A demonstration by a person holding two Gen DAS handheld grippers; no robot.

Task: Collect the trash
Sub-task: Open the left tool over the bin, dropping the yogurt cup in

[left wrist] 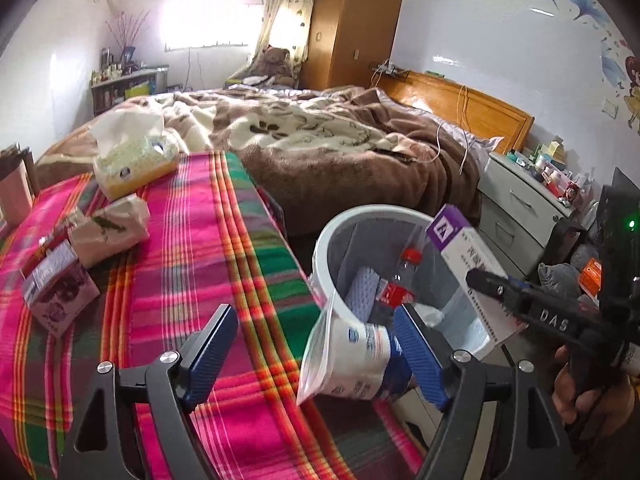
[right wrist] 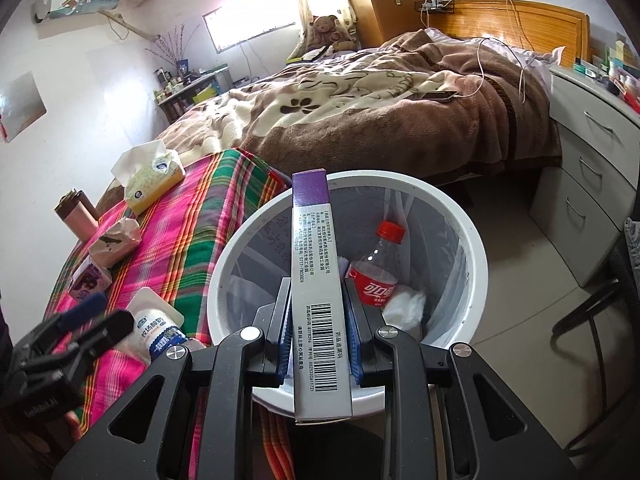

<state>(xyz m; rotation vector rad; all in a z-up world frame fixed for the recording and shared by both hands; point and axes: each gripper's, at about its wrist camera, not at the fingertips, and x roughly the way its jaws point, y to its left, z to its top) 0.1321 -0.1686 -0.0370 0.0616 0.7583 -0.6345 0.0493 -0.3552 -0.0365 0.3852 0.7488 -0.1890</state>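
Note:
A white round trash bin (left wrist: pixel 334 240) (right wrist: pixel 476 248) stands on the floor beside the table and holds a red-capped cola bottle (right wrist: pixel 378 276) (left wrist: pixel 402 276) and crumpled paper. My right gripper (right wrist: pixel 318 316) (left wrist: pixel 486 280) is shut on a long white and purple medicine box (right wrist: pixel 316 280) (left wrist: pixel 464 256), held over the bin. My left gripper (left wrist: pixel 316 348) is open; a white and blue yogurt pouch (left wrist: pixel 352 360) (right wrist: pixel 156 328) hangs against its right finger by the bin's rim, falling or loose.
The table has a pink, green and orange striped cloth (left wrist: pixel 192 248). On it lie a yellow tissue pack (left wrist: pixel 134 160), a crumpled tissue pack (left wrist: pixel 110 230) and a small purple carton (left wrist: pixel 60 292). A bed (left wrist: pixel 320 136) and white drawers (left wrist: pixel 520 216) stand behind.

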